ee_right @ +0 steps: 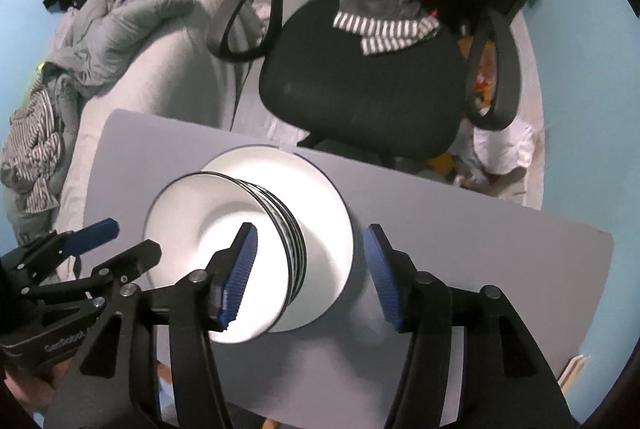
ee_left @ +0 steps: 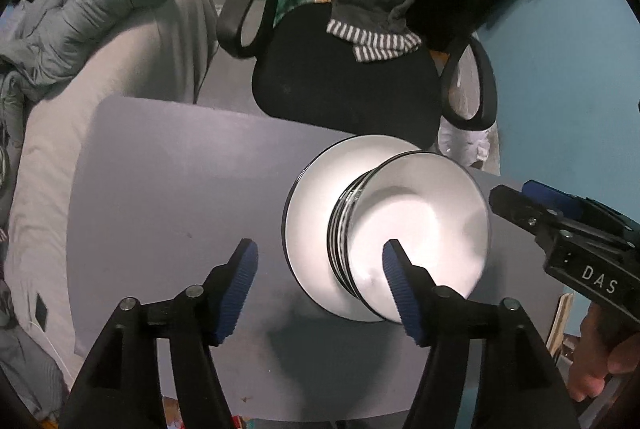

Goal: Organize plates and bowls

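Note:
A stack of white bowls with dark rims (ee_left: 416, 229) (ee_right: 224, 253) stands on a white plate (ee_left: 316, 197) (ee_right: 320, 197) on the grey table (ee_left: 168, 189) (ee_right: 480, 249). My left gripper (ee_left: 320, 289) is open and empty above the table; its right finger hangs over the top bowl. My right gripper (ee_right: 310, 273) is open and empty, its left finger over the top bowl and its right finger beyond the plate's edge. Each gripper shows in the other's view, the right one (ee_left: 532, 205) and the left one (ee_right: 116, 241), both beside the stack.
A black office chair (ee_left: 344, 77) (ee_right: 360, 85) with grey clothes draped on its back stands behind the table. A bed with a grey jacket (ee_left: 80, 25) (ee_right: 120, 25) lies at the left. Blue wall fills the right side.

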